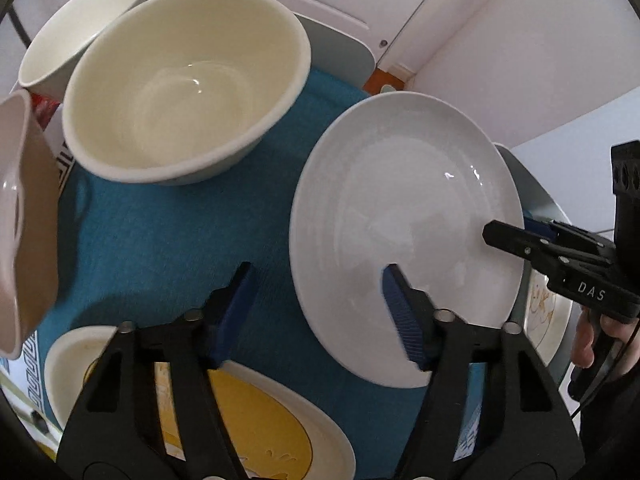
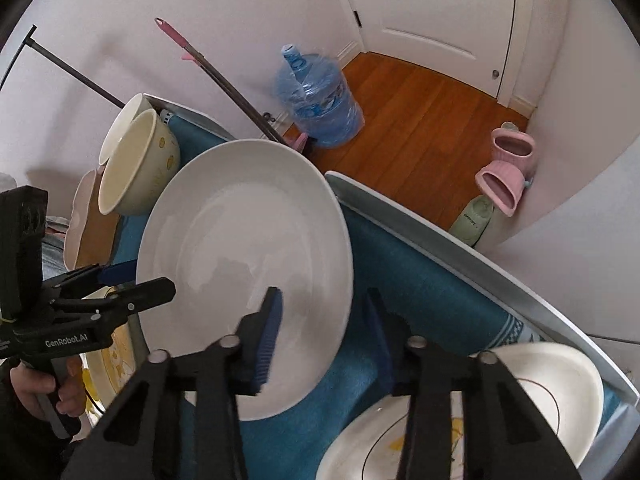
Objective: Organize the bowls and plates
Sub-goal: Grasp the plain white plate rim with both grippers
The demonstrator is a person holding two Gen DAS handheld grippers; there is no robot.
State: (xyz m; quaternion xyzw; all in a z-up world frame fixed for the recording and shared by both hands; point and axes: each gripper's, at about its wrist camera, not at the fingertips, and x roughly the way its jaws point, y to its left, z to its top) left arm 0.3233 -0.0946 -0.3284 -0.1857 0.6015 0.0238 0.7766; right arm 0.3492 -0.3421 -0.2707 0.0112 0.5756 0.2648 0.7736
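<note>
At the left tool (image 1: pixel 318 268): released, jaws spread wide, one blue pad over the face of the white plate (image 1: pixel 404 216), the other over the blue cloth (image 1: pixel 160 240), clear of the rim. At the right tool (image 2: pixel 324 294): likewise released, one pad lying over the plate's face, the other out past the rim with cloth showing between. Reaching in from opposite sides of the same plate, neither clamped on it.

Plate itself out on the cloth towards the far edge of the surface (image 2: pixel 440 232), near the cream bowl (image 1: pixel 184 80) but apart from it. Cannot tell whether resting flat or tipped up a little. Round, so no long axis to speak of; hollow face up, towards both cameras.

Further out: a second white bowl (image 1: pixel 80 20) behind the cream one, a pink dish (image 1: pixel 20 220) at the left, a yellow plate (image 1: pixel 260 420) under the left tool, a line-rimmed plate (image 2: pixel 560 392) under the right.

Likely trouble from here:
- Closing on a thin, glossy, sloping rim with shallow bite: a slip, or a tilt out of the pads.
- Closing one side first, or pushing unevenly: a skid across the cloth into the cream bowl, or out over the surface edge to the wooden floor (image 2: pixel 420 120).
- Lowering carelessly: a knock against the plates below the tools.
</note>
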